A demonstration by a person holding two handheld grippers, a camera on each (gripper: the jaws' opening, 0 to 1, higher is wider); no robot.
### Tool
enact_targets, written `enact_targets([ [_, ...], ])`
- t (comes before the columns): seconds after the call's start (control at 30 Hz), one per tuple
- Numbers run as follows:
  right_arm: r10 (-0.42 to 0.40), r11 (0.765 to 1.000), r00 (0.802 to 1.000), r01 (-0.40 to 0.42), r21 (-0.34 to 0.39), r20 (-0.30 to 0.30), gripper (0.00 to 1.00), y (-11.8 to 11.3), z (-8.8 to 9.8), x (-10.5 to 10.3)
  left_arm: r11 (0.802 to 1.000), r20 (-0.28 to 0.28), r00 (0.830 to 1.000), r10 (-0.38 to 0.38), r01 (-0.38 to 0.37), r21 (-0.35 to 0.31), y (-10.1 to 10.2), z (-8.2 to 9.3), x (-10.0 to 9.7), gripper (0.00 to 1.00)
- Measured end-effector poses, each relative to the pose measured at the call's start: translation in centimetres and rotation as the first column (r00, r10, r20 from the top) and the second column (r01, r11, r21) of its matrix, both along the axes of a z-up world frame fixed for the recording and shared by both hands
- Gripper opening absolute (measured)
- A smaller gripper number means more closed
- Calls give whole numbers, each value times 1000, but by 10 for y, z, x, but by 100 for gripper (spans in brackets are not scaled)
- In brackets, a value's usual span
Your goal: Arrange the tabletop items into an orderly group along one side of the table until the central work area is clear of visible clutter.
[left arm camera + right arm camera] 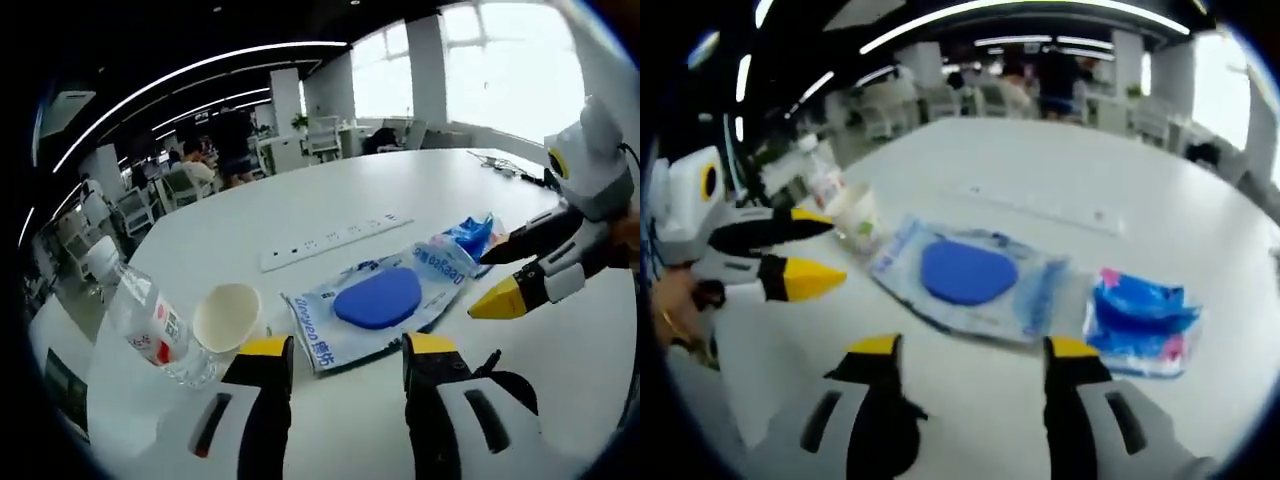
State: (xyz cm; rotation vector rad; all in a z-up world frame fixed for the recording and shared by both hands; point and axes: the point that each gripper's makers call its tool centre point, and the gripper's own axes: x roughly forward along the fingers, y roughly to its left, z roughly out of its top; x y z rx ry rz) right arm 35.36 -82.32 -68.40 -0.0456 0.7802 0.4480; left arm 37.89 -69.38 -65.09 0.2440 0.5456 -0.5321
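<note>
**Wet-wipes pack lies mid-tabletop, both grippers hovering open**

The wet-wipes pack [385,305], pale blue with a dark blue oval lid, lies flat on the white tabletop [330,205], just ahead of the left gripper [340,348] at its 12 o'clock. In the right gripper view the same pack [970,277] sits at 12 o'clock ahead of the right gripper [970,348].

A smaller blue tissue packet [468,237] lies just beside the pack, at 2 o'clock in the left gripper view; in the right gripper view the packet [1142,315] shows pink markings and sits at 2 o'clock.

A paper cup [228,317] lies on its side at 10 o'clock in the left gripper view, its mouth facing the camera, just beside a clear water bottle [145,318] with a red-and-white label that also lies tipped. In the right gripper view the cup [858,217] and bottle [823,178] stand at 10 o'clock.

Beyond the pack, at 12 o'clock, a white power strip [335,242] lies across the tabletop.

Both grippers' jaws are apart, holding nothing, above the tabletop. The right gripper enters the left gripper view at 3 o'clock, near the tissue packet.

Office chairs [135,205] and desks stand behind.
</note>
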Motion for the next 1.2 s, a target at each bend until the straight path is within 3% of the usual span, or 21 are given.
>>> enact_targets([
  [0.23,84,996,996,-83,20,-33,66,14,-2,-17,999,5,999,-33,33,-19,2,14,-13,63],
  [0.3,157,987,987,-156,32,-37,67,21,-3,-25,998,5,999,-42,43,-37,2,18,-16,68],
  [0.47,217,975,974,-213,66,-61,71,29,-10,-35,996,22,997,-68,69,-54,3,24,-22,75],
  [0.7,334,942,941,-334,18,-55,71,41,-24,-47,994,26,997,-76,77,-73,11,35,-30,87],
  [0.83,340,940,938,-342,-9,-69,70,43,-28,-48,992,10,998,-69,69,-106,16,43,-34,92],
  [1.07,406,906,910,-412,-93,-81,64,45,-40,-52,989,34,997,-63,67,-132,24,57,-37,100],
  [1.2,424,899,902,-430,-86,-79,61,49,-42,-53,991,43,997,-62,67,-120,33,58,-41,100],
])
